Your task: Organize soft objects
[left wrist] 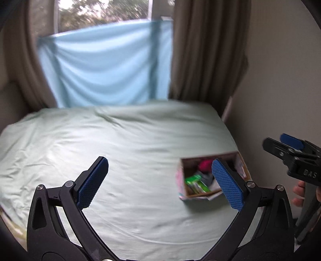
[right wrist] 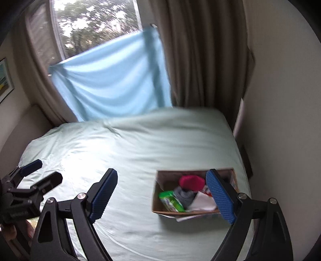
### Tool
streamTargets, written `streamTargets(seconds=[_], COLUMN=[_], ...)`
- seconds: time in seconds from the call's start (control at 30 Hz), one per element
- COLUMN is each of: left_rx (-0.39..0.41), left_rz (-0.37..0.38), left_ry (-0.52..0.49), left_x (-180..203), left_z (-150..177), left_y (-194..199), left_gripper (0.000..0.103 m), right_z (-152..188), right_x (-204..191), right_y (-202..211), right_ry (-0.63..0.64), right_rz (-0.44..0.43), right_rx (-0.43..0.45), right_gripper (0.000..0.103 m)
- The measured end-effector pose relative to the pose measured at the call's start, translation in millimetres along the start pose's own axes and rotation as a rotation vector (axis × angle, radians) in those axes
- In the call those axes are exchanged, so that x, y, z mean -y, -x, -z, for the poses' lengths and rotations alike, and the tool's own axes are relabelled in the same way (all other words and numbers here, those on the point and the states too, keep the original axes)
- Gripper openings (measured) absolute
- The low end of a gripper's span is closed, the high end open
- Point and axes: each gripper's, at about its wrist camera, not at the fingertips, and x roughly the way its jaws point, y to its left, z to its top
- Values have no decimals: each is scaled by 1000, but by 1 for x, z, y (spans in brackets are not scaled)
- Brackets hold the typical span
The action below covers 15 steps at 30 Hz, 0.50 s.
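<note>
Spread right gripper (right wrist: 161, 195), empty, above box (right wrist: 160, 202) of soft items.

Left wrist view: you look from above the near edge of the bed (left wrist: 124, 140), forward and downward toward the window (left wrist: 104, 12), held high. Right wrist view: same heading, set just to the right, slightly tilted. Shared by both: bed, cardboard box (left wrist: 212, 176) at your right, blue cloth (right wrist: 112, 80), curtains (right wrist: 204, 52). Each view catches the other claw at its edge.
</note>
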Motion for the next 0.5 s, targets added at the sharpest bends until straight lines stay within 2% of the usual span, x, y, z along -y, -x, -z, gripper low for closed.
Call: streamTargets(seconds=[0.2, 0.5], left_rx=[132, 227], left_rz=[-42, -57], left_ry=[35, 18], left_x=[-36, -49], left_z=[1, 15], left_y=[57, 95], left_gripper=[103, 103], right_z=[3, 18], right_x=[-50, -76], right_y=[41, 66], right_ry=[38, 50], right_rz=[31, 54], right_rx=[112, 192], right_gripper=[88, 88])
